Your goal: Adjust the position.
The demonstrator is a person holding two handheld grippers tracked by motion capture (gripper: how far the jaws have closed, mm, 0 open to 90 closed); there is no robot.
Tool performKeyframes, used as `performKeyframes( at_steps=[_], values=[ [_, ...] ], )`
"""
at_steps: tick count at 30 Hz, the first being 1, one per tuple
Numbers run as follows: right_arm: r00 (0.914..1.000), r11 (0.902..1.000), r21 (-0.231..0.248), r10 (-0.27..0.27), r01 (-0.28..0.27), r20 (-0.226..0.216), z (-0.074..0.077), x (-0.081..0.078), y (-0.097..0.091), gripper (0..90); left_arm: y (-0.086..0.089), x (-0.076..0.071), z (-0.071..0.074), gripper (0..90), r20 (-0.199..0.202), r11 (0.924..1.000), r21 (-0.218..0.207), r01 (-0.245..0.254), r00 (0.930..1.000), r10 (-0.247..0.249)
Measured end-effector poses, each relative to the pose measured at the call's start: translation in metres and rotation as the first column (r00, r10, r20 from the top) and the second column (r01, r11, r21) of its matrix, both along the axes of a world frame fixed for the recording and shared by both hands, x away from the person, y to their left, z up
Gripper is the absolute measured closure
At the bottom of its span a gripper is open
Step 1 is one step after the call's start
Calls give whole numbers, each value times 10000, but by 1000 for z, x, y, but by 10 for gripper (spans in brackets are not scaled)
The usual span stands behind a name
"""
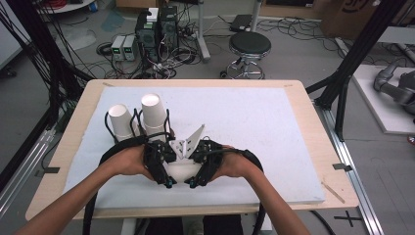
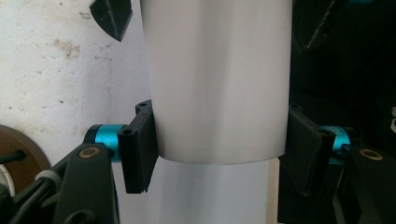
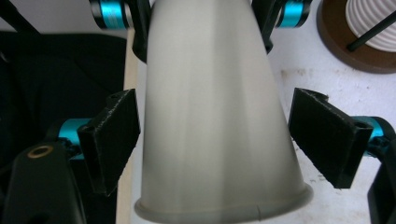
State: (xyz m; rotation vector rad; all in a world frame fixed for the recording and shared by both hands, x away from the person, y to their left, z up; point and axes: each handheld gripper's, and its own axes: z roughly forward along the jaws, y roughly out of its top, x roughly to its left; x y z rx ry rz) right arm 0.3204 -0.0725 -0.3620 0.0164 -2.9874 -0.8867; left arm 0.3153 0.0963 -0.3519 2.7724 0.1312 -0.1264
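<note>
- The left gripper (image 2: pixel 219 154) is clamping the white paper cup (image 2: pixel 217 79), both black pads pressing its sides.
- The right gripper (image 3: pixel 215 140) is standing wide around that cup (image 3: pixel 210 116), pads just clear of it.
- On the pale foam board (image 1: pixel 254 122), the cup (image 1: pixel 182 171) is lying between both hands, near two upturned white cups (image 1: pixel 139 115) behind it.

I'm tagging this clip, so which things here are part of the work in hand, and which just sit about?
In the work:
- white paper cup lying between both grippers
- left gripper, jaws pressed on the cup
- right gripper, jaws apart from the cup's sides

Just about:
- two upturned cups on wire stands at the table's left
- stool, computer boxes, floor cables behind
</note>
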Motion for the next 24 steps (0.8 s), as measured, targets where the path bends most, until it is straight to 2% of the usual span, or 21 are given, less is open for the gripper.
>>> performKeyframes(
  at_steps=[3, 6, 10, 13, 16, 17, 18, 19, 20, 21, 23, 24],
  values=[
    [9999, 9999, 138, -103, 104, -93, 1, 0, -4, 179, -1, 0, 0, 354, 61, 10000, 23, 77, 10000, -77],
    [9999, 9996, 251, -118, 118, -26, 2, 0, -5, 179, -1, 0, -2, 353, -41, 10000, 87, 45, 10000, -45],
    [9999, 9987, 494, -120, 123, -62, 6, 0, -7, 179, -2, 1, -2, 353, 115, 9999, 96, 44, 9999, -46],
    [9999, 9981, 592, -157, 158, -24, 8, 0, -9, 179, -4, 0, -4, 353, 65, 9997, 238, 47, 10000, -49],
    [9997, 9947, 1005, -231, 228, 14, 15, 0, -12, 179, -5, -1, -4, 353, 98, 9997, 231, 72, 9999, -74],
    [9997, 9947, 1005, -231, 228, 14, 15, 0, -12, 179, -6, -2, -5, 353, 70, 9997, 214, 109, 9999, -111],
    [9996, 9920, 1237, -258, 238, 152, 19, 0, -14, 179, -6, -2, -5, 353, 184, 9996, 210, 175, 9997, -179],
    [9996, 9920, 1237, -258, 238, 152, 19, 0, -14, 179, -7, -3, -5, 353, 174, 9996, 246, 149, 9997, -154],
    [9995, 9882, 1516, -243, 208, 217, 24, 0, -17, 179, -7, -2, -5, 353, 158, 9995, 227, 199, 9997, -203],
    [9995, 9882, 1516, -243, 208, 217, 24, 0, -17, 179, -7, -3, -5, 353, 236, 9996, 224, 197, 9995, -202],
    [9991, 9828, 1823, -339, 290, 238, 27, 0, -20, 179, -7, -3, -4, 353, 210, 9998, 137, 161, 9996, -164],
    [9988, 9802, 1951, -404, 341, 280, 29, 0, -22, 179, -6, -3, -3, 353, 332, 9998, 113, 150, 9993, -154]
  ],
)
